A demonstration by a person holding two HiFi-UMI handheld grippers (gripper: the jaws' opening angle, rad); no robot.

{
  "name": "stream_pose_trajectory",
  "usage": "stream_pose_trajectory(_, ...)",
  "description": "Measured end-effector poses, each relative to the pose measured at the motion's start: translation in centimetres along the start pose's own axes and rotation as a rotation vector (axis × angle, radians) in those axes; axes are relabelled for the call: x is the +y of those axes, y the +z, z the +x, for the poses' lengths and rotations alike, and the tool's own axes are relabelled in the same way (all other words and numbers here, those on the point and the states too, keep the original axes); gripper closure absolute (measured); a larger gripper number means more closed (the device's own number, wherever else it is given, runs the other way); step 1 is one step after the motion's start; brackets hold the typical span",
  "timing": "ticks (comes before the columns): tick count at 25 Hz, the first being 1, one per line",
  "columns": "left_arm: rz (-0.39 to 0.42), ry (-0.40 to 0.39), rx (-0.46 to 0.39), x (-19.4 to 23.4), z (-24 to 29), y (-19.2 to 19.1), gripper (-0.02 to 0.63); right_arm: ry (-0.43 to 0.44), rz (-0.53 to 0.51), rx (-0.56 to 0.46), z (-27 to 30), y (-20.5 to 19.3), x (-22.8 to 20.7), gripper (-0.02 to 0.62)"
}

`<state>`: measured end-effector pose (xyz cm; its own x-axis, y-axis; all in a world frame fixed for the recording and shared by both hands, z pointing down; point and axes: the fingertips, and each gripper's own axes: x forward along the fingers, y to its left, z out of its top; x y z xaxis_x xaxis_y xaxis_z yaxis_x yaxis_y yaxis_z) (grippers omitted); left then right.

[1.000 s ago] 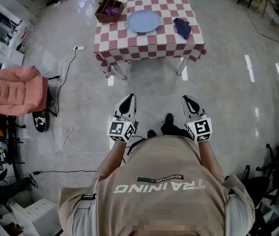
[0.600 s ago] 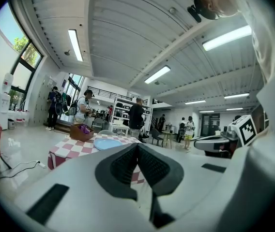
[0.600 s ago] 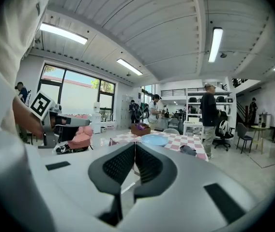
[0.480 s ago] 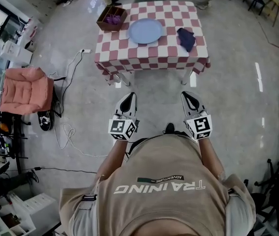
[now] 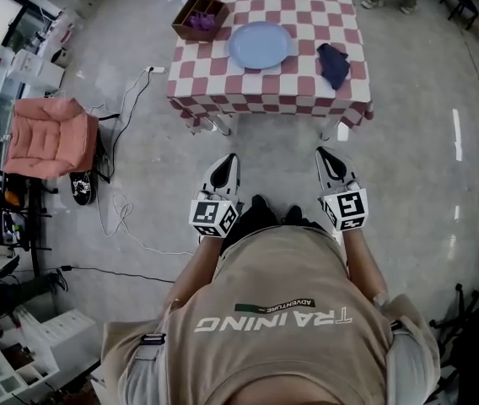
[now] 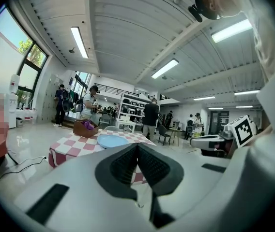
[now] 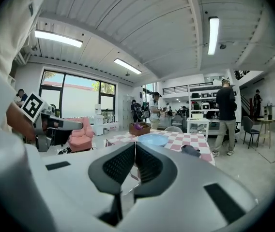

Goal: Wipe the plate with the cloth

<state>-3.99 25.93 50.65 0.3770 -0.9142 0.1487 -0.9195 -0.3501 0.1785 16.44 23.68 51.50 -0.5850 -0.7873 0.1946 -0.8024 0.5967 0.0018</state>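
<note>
My left gripper (image 5: pixel 226 165) and my right gripper (image 5: pixel 325 159) sit side by side in front of my belly, apart from each other. Both point to twelve o'clock and lie close to level. Each has its jaws pressed together with nothing between them. With elbows bent at my sides, my left forearm (image 5: pixel 191 275) angles in toward one o'clock and my right forearm (image 5: pixel 363 268) toward eleven.

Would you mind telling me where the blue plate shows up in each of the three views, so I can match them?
Head view: the blue plate lies top centre, on the checked table.
Left gripper view: the blue plate is left of centre, slightly below mid-height.
Right gripper view: the blue plate is near the centre, slightly below mid-height.
Shared landmark: the brown box stands left of it in every view.
</note>
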Motion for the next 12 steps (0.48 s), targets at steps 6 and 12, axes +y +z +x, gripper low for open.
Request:
stream_pose_trajectory(6,0.01,-0.024,-0.004,2.4,2.6,0.4,0.594,-0.014,0.027,0.019,3.1,-0.3,-0.6,0.577)
stream_pose_trajectory(12,0.013,-0.086,-0.018,4.6,6.7,2.2,0.594,-0.049,-0.005,0.013,6.5,2.0,-1.8,0.577)
